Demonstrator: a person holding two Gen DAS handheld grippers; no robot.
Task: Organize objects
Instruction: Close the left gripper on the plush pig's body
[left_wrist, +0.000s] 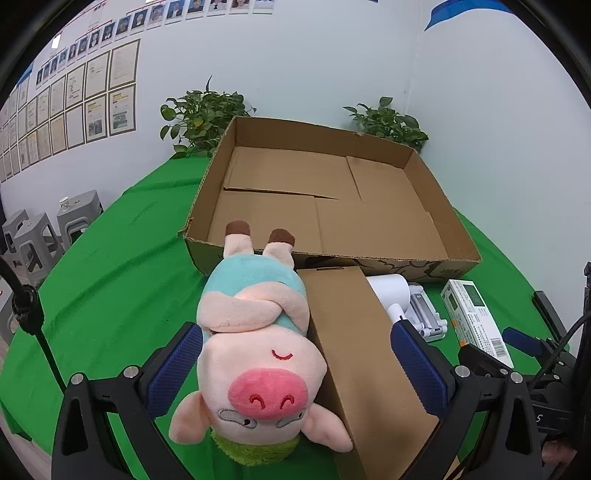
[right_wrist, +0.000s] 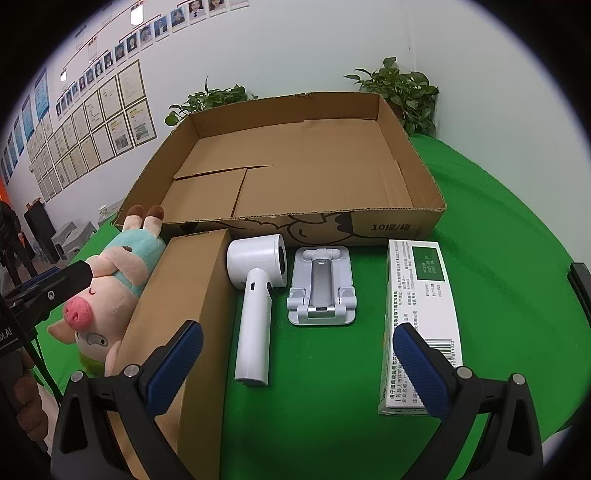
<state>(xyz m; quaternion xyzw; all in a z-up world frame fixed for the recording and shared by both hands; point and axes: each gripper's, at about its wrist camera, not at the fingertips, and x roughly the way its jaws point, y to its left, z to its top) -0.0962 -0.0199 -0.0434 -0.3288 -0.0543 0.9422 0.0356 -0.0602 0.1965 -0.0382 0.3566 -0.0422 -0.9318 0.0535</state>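
Behind the closed brown carton (left_wrist: 354, 354), seen from the left wrist: hidden handle of the white handheld fan (left_wrist: 391, 291), hidden near half of the white folding phone stand (left_wrist: 424, 310). Beside that carton, from the right wrist: plush pig (right_wrist: 107, 291) partly covered by the left gripper's dark finger (right_wrist: 70, 280). Carton's near end cut off by the bottom edge in both views. Small print on the white medicine box (right_wrist: 421, 314) right of the carton: too small to read. Wall papers (right_wrist: 92, 122) far beyond the carton: unreadable.
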